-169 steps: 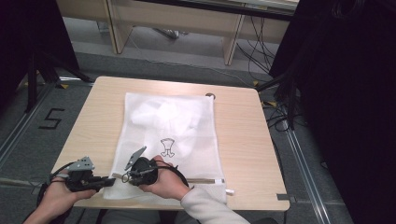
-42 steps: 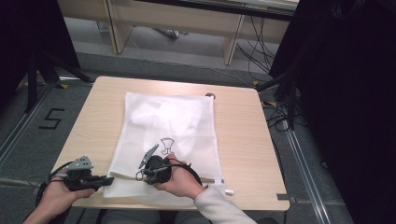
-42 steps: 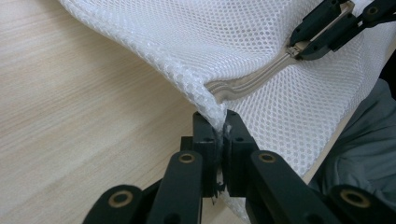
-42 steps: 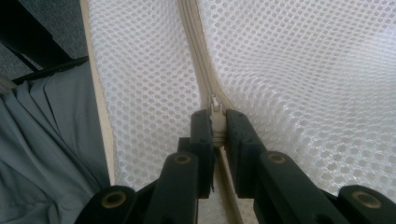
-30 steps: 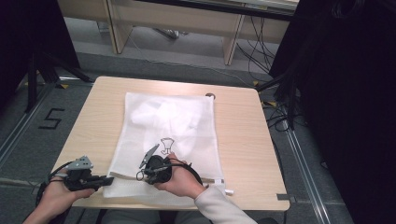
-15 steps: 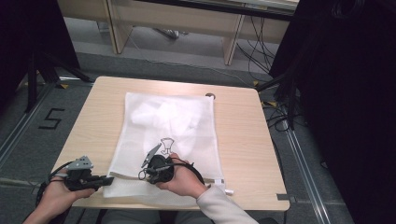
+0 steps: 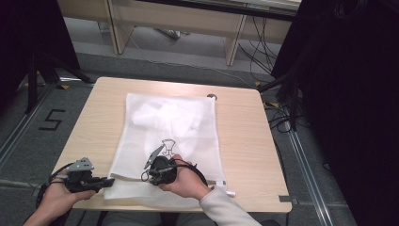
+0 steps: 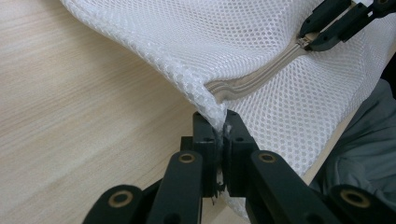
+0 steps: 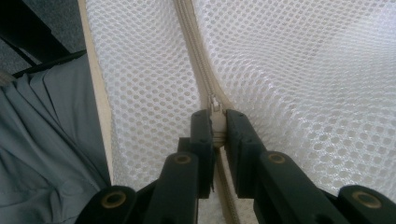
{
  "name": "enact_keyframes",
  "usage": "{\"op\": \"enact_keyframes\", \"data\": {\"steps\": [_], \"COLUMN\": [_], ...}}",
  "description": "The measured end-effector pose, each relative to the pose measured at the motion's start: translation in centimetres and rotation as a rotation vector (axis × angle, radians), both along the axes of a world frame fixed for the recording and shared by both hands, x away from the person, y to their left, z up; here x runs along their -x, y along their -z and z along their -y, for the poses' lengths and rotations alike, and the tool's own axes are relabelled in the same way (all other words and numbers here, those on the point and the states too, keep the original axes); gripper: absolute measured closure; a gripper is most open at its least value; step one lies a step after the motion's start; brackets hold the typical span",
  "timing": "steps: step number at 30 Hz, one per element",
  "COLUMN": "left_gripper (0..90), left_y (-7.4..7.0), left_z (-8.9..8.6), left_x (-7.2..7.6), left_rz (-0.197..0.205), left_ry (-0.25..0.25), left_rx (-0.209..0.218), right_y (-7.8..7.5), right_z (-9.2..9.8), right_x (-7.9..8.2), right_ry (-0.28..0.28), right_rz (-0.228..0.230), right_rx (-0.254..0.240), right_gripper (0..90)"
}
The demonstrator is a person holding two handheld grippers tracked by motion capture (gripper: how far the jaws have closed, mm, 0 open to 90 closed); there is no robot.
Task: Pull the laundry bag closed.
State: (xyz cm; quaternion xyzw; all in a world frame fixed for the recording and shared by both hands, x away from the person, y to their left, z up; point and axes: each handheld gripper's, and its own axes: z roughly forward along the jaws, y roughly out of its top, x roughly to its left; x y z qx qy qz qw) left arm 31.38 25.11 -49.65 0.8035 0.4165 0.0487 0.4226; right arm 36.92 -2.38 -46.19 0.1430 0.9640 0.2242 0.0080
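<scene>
Mesh bag (image 7: 169, 136): light, limp, bunches easily.
Left claw (image 8: 218, 140) clamped on bag corner; right claw (image 9: 215, 128) clamped on zip pull (image 9: 215, 112) ahead of it. Best held there, taut.

Fixed overhead cam on the person's side, looking forward and down across the whole wooden table (image 7: 244, 141), floor and desk legs beyond; far enough out to take in both hands at the bottom edge. Left gripper view rides low, right at table level, looking along its own jaws at the corner of the white mesh bag (image 8: 261, 51), very close; right gripper (image 8: 327, 25) visible at top right, on the zipper (image 8: 261, 77). Right gripper view looks straight down along the zipper (image 9: 196, 51), equally close, table edge and grey clothing at left. Shared by all three: the bag's near zippered edge (image 7: 155, 186).
</scene>
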Motion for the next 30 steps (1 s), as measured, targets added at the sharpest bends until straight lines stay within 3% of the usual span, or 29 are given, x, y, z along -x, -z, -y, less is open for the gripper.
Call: {"op": "enact_keyframes", "data": {"steps": [4,6,7,10,11,14,16,18,24,26,28,30], "left_gripper": [85.3,85.2,85.3,85.3,85.2,85.2,85.2,85.3,85.3,85.3,85.3,85.3], "left_y": [0.01,0.04,0.03,0.11,-0.02,0.02,0.02,0.03,0.02,0.02,-0.01,0.01], "left_z": [0.04,0.01,0.01,0.11,0.03,-0.04,0.01,-0.04,-0.04,-0.04,-0.05,-0.03], "left_x": [0.00,0.00,0.00,0.04,0.04,0.00,0.00,-0.01,0.00,0.00,0.01,0.03], "left_rz": [0.000,0.000,0.000,0.014,0.004,0.000,0.001,-0.001,0.000,-0.001,-0.001,0.004], "left_ry": [-0.003,-0.003,-0.004,-0.013,-0.008,-0.003,-0.004,-0.003,-0.002,-0.003,-0.003,-0.010], "left_rx": [0.006,0.010,0.010,0.022,0.001,0.007,0.008,0.006,0.004,0.007,0.004,0.002], "right_y": [0.00,-0.20,-0.12,-0.20,-0.22,-0.25,-0.29,-0.31,-0.32,-0.26,-0.35,-0.28], "right_z": [0.15,0.19,0.16,0.13,0.18,0.29,0.45,0.56,0.66,0.72,0.82,0.90], "right_x": [-0.11,0.10,-0.06,0.15,0.10,0.07,0.08,0.06,0.05,-0.04,0.05,-0.17], "right_ry": [-0.009,0.019,-0.012,0.007,-0.003,0.004,0.023,0.024,0.011,0.009,0.031,0.000], "right_rz": [0.010,-0.003,0.003,-0.022,-0.013,-0.010,0.001,-0.001,-0.013,0.012,-0.002,0.008], "right_rx": [0.007,0.022,0.008,-0.007,-0.012,-0.009,0.023,0.026,-0.010,0.004,0.024,0.013], "right_gripper": [82.4,82.4,82.4,82.4,82.4,82.4,82.4,82.4,82.4,82.4,82.4,82.4]}}
